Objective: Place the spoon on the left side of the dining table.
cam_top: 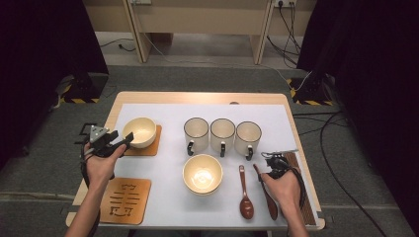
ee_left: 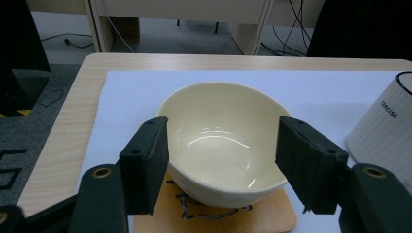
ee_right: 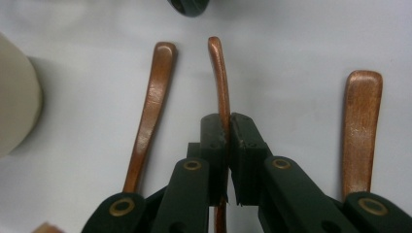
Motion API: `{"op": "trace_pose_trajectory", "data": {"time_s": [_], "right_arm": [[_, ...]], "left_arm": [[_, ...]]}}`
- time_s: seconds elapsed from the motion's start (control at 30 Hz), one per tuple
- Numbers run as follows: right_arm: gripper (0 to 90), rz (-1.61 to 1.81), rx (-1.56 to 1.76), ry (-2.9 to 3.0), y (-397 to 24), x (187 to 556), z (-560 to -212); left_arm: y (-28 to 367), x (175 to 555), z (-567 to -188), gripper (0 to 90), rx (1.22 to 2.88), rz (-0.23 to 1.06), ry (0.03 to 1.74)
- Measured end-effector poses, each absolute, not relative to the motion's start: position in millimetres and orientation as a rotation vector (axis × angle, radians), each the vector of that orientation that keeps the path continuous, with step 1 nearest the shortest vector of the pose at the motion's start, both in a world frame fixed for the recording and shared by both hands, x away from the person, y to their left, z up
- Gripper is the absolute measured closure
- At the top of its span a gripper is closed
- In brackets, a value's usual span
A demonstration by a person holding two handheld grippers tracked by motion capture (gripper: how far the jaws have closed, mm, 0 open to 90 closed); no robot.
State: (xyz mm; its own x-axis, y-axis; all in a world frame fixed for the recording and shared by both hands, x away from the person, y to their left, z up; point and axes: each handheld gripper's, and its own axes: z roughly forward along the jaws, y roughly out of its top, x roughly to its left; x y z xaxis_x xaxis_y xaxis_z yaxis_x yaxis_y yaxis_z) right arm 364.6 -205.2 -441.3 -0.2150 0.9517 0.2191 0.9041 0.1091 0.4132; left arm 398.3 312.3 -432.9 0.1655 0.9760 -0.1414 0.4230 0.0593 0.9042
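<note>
A cream bowl (cam_top: 141, 131) (ee_left: 218, 141) stands on a wooden coaster (cam_top: 154, 145) (ee_left: 272, 218) at the table's left. My left gripper (cam_top: 123, 140) (ee_left: 223, 131) is open, its jaws on either side of the bowl's near edge, with both pads close to the rim. Three brown wooden spoons lie at the right. My right gripper (cam_top: 271, 162) (ee_right: 227, 119) is shut on the handle of the middle spoon (cam_top: 267, 195) (ee_right: 221, 77). The left spoon (cam_top: 245, 197) (ee_right: 150, 111) and the right spoon (ee_right: 362, 126) lie loose on either side.
A second cream bowl (cam_top: 202, 173) (ee_right: 14, 111) sits mid-table. Behind it stand three white mugs (cam_top: 196, 131) (cam_top: 222, 131) (cam_top: 248, 134) in a row, and one mug (ee_left: 384, 126) is right of the left gripper. An empty coaster (cam_top: 126, 200) lies front left. A slatted mat (cam_top: 301, 197) runs along the right edge.
</note>
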Motion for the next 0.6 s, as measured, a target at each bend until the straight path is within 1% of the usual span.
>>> {"op": "trace_pose_trajectory", "data": {"time_s": [0.6], "right_arm": [[85.2, 0.918, 1.777, 2.216, -206.4, 350.3, -433.0]], "left_arm": [[312.0, 396.1, -430.9, 35.8, 1.515, 0.76, 1.403]]}}
